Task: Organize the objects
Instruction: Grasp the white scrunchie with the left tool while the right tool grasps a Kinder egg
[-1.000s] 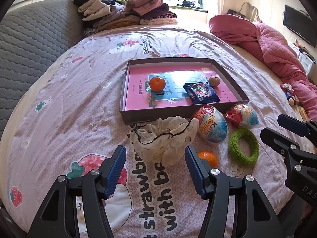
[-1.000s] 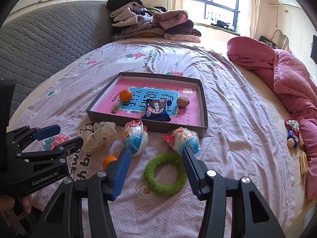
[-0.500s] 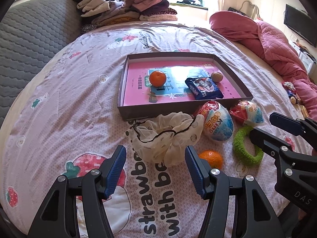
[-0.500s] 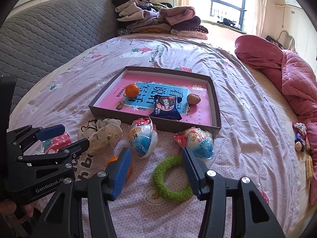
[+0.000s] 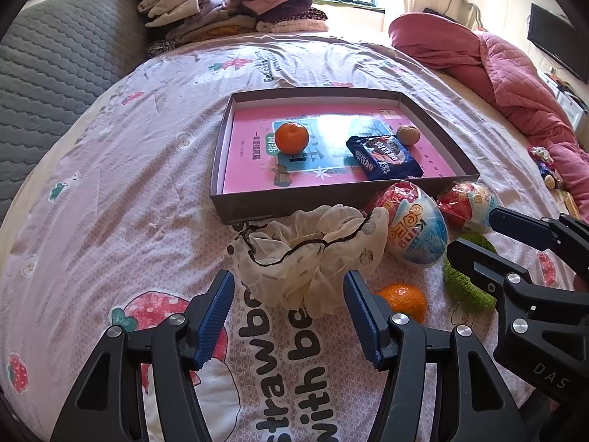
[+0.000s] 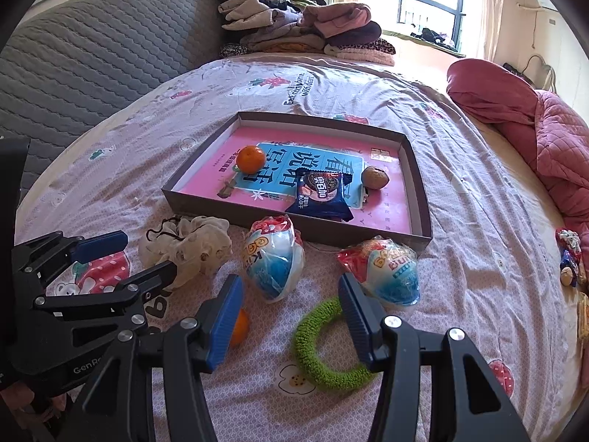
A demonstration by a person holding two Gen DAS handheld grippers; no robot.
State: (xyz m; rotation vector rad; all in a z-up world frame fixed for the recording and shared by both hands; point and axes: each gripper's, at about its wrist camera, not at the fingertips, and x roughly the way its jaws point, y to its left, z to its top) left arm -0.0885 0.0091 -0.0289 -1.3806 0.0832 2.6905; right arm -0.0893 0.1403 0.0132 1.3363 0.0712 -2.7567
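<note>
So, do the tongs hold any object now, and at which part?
Nothing is held. The left tongs stand open just before the cream scrunchie, and the right tongs stand open above the green ring.

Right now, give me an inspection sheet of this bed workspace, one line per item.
Surface: bedsheet, wrinkled, strawberry print.
Job's things: box lid holds an orange, a cookie packet and a walnut; outside it lie a cream scrunchie, two wrapped toy eggs, a second orange and a green ring.
Clutter: folded clothes, pink quilt.
Grippers: left gripper open before the scrunchie; right gripper open over the ring.
Cables: nothing seen.
Surroundings: grey headboard, window.
</note>
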